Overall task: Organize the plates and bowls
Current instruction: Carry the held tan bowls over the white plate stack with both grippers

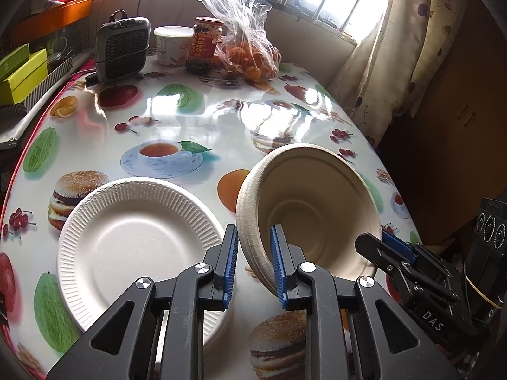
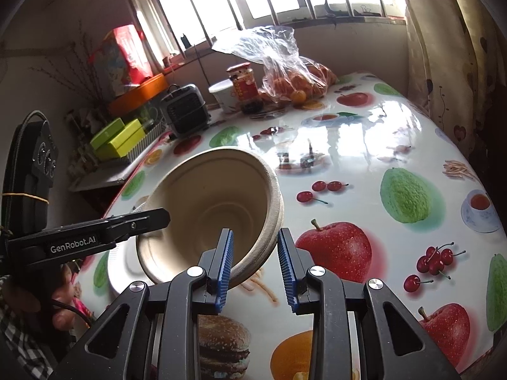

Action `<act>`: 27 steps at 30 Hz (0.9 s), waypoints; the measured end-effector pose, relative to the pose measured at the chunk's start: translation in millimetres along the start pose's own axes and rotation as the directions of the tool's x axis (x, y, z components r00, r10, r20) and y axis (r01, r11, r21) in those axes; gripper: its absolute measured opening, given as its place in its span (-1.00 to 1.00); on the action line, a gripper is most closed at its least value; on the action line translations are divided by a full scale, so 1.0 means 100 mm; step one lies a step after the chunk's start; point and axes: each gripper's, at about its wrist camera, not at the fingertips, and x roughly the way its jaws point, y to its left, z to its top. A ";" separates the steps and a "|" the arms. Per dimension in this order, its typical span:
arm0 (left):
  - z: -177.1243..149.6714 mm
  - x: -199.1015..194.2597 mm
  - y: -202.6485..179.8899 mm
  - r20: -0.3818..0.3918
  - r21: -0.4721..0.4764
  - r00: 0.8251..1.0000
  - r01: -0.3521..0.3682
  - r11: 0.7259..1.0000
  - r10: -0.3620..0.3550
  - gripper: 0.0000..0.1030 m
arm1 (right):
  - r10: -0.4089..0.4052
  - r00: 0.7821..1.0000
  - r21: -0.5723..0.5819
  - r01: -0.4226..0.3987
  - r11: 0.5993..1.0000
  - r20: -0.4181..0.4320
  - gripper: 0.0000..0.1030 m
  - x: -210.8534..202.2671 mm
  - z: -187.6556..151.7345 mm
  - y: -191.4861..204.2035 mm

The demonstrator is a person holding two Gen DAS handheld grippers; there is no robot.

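Observation:
A beige paper bowl hangs tilted above the fruit-print table, its opening towards both cameras; it also shows in the right wrist view. My left gripper has its blue pads on either side of the bowl's near left rim, pinching it. My right gripper stands around the bowl's opposite rim with a gap at its right pad; it also shows in the left wrist view. A stack of white fluted paper plates lies on the table left of the bowl, partly hidden in the right wrist view.
At the far end of the table stand a small grey heater, a white tub, a jar and a clear bag of oranges. Green boxes lie on a shelf to the left. A curtain hangs at right.

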 end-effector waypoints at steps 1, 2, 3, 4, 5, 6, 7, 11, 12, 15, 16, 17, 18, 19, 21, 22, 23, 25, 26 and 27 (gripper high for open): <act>0.00 -0.01 0.02 0.002 -0.003 1.000 -0.003 1.000 0.003 -0.57 | 0.003 1.000 -0.004 -0.003 1.000 -0.002 -0.46 0.01 0.00 0.02; -0.01 -0.02 0.04 0.004 -0.007 1.000 -0.006 1.000 0.006 -0.57 | 0.006 1.000 -0.008 -0.006 1.000 -0.003 -0.46 0.02 0.01 0.03; -0.01 -0.03 0.06 0.006 -0.011 1.000 -0.009 1.000 0.009 -0.58 | 0.010 1.000 -0.012 -0.010 1.000 -0.004 -0.46 0.03 0.01 0.05; -0.01 -0.04 0.07 0.008 -0.014 1.000 -0.011 1.000 0.011 -0.57 | 0.013 1.000 -0.015 -0.013 1.000 -0.005 -0.46 0.03 0.00 0.07; -0.02 -0.05 0.09 0.010 -0.018 1.000 -0.014 1.000 0.015 -0.57 | 0.017 1.000 -0.018 -0.017 1.000 -0.006 -0.46 0.04 0.00 0.08; -0.02 -0.07 0.11 0.012 -0.024 1.000 -0.017 1.000 0.018 -0.57 | 0.021 1.000 -0.021 -0.022 1.000 -0.009 -0.46 0.05 0.01 0.10; -0.03 -0.08 0.13 0.015 -0.028 1.000 -0.020 0.999 0.020 -0.57 | 0.025 1.000 -0.025 -0.026 0.999 -0.010 -0.46 0.07 0.01 0.12; -0.05 -0.13 0.20 0.023 -0.042 0.999 -0.033 0.999 0.034 -0.57 | 0.040 0.999 -0.040 -0.040 0.998 -0.019 -0.46 0.11 0.01 0.20; -0.06 -0.15 0.22 0.027 -0.045 0.999 -0.036 0.998 0.037 -0.57 | 0.044 0.999 -0.043 -0.044 0.998 -0.020 -0.46 0.12 0.01 0.22; -0.07 -0.19 0.26 0.034 -0.053 0.998 -0.045 0.998 0.047 -0.57 | 0.053 0.998 -0.054 -0.054 0.997 -0.021 -0.46 0.13 0.02 0.28; -0.07 -0.20 0.28 0.036 -0.057 0.998 -0.048 0.997 0.050 -0.58 | 0.057 0.998 -0.058 -0.058 0.997 -0.020 -0.46 0.14 0.02 0.30; -0.08 -0.22 0.29 0.039 -0.061 0.998 -0.049 0.997 0.052 -0.58 | 0.060 0.998 -0.062 -0.061 0.996 -0.021 -0.46 0.14 0.02 0.32; -0.09 -0.23 0.31 0.041 -0.064 0.998 -0.052 0.997 0.054 -0.58 | 0.063 0.998 -0.065 -0.064 0.996 -0.023 -0.46 0.15 0.03 0.33; -0.09 -0.25 0.32 0.043 -0.068 0.997 -0.054 0.996 0.057 -0.57 | 0.066 0.997 -0.069 -0.068 0.995 -0.024 -0.46 0.15 0.02 0.35; -0.11 -0.27 0.36 0.046 -0.075 0.997 -0.060 0.995 0.063 -0.57 | 0.073 0.997 -0.075 -0.076 0.994 -0.029 -0.46 0.17 0.02 0.39; -0.11 -0.29 0.37 0.049 -0.078 0.997 -0.063 0.995 0.067 -0.58 | 0.077 0.996 -0.078 -0.080 0.994 -0.032 -0.46 0.18 0.02 0.40; -0.12 -0.30 0.39 0.052 -0.080 0.996 -0.068 0.995 0.072 -0.58 | 0.082 0.996 -0.080 -0.084 0.993 -0.035 -0.46 0.20 0.02 0.42; -0.13 -0.33 0.42 0.056 -0.086 0.995 -0.077 0.993 0.082 -0.57 | 0.090 0.995 -0.089 -0.094 0.992 -0.043 -0.46 0.23 0.02 0.47; -0.13 -0.34 0.45 0.057 -0.090 0.995 -0.078 0.993 0.083 -0.57 | 0.098 0.994 -0.094 -0.102 0.990 -0.045 -0.46 0.24 0.02 0.49; -0.13 -0.35 0.47 0.057 -0.095 0.995 -0.082 0.992 0.087 -0.58 | 0.105 0.993 -0.098 -0.109 0.989 -0.047 -0.46 0.25 0.02 0.52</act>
